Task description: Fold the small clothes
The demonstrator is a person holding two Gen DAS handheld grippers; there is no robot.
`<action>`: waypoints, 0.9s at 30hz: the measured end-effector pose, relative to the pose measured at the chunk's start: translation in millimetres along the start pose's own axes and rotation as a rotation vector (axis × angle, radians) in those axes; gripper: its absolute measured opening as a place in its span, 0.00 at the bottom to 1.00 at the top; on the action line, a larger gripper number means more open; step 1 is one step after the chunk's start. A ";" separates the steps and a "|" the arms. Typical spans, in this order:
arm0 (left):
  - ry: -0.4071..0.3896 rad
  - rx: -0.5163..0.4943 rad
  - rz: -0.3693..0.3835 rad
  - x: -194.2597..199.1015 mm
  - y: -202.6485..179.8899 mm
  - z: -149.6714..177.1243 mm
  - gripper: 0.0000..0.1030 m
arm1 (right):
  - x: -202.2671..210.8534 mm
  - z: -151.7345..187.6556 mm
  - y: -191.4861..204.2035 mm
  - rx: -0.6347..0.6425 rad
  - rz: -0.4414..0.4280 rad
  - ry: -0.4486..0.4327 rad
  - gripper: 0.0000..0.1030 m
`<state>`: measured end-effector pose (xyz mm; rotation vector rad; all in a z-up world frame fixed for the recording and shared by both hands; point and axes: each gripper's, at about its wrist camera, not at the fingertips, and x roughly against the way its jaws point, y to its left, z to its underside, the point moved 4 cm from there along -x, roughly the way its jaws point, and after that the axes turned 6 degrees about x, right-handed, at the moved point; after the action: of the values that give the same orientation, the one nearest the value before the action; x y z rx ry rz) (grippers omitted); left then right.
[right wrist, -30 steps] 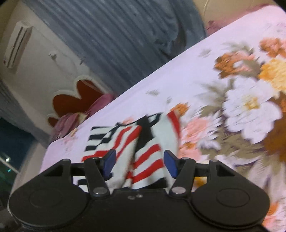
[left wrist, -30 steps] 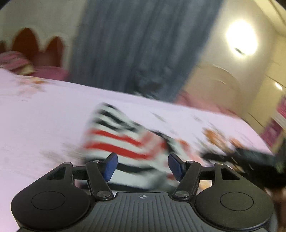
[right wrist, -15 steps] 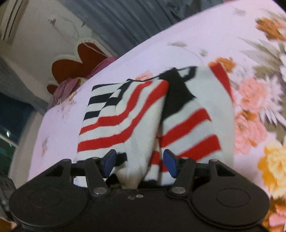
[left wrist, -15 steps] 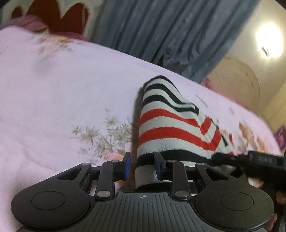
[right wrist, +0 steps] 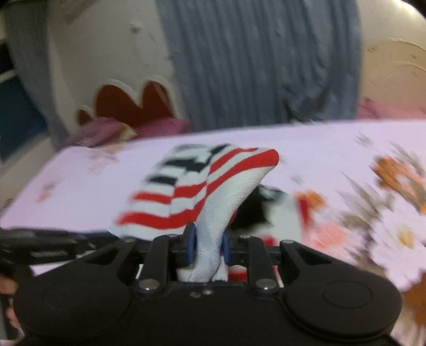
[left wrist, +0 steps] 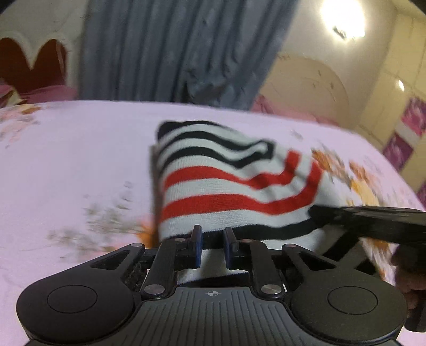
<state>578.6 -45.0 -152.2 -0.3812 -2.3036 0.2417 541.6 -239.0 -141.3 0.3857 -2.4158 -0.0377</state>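
Note:
A small striped garment (left wrist: pixel 229 186), white with red and black bands, lies on the pink floral bedsheet (left wrist: pixel 66 159). My left gripper (left wrist: pixel 212 246) is shut on its near hem. My right gripper (right wrist: pixel 207 246) is shut on a bunched fold of the same garment (right wrist: pixel 186 191), which rises between the blue pads. The right gripper's black body (left wrist: pixel 372 221) shows at the right edge of the left wrist view, the left gripper's body (right wrist: pixel 40 244) at the left edge of the right wrist view. Both views are motion-blurred.
A grey-blue curtain (left wrist: pixel 173 48) hangs behind the bed. A red scalloped headboard (right wrist: pixel 130 106) with pink pillows (right wrist: pixel 106 130) stands at the far left. A wall lamp (left wrist: pixel 343 21) glows top right. Orange and white flower prints (right wrist: pixel 394 202) cover the sheet's right side.
Both grippers went from open to shut on the striped garment. The right one closed in the last half second, and the cloth now rises bunched between its pads.

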 end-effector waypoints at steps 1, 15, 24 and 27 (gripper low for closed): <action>0.015 -0.027 0.004 -6.3 -8.3 1.6 0.15 | -9.5 7.0 -10.6 -0.025 0.017 0.032 0.18; -0.051 0.082 -0.021 7.0 29.1 -16.4 0.15 | -52.1 -4.2 -62.5 -0.236 -0.013 0.050 0.36; 0.003 -0.025 -0.051 -9.7 13.5 -9.2 0.15 | -33.0 -21.5 -60.1 -0.134 0.058 -0.096 0.09; 0.043 -0.056 -0.071 -19.7 4.5 -13.0 0.15 | -67.3 -2.7 -78.1 -0.176 0.081 0.043 0.09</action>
<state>601.8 -46.8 -157.8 -0.3297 -2.2801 0.1323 612.8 -294.3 -191.4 0.2056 -2.3612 -0.2022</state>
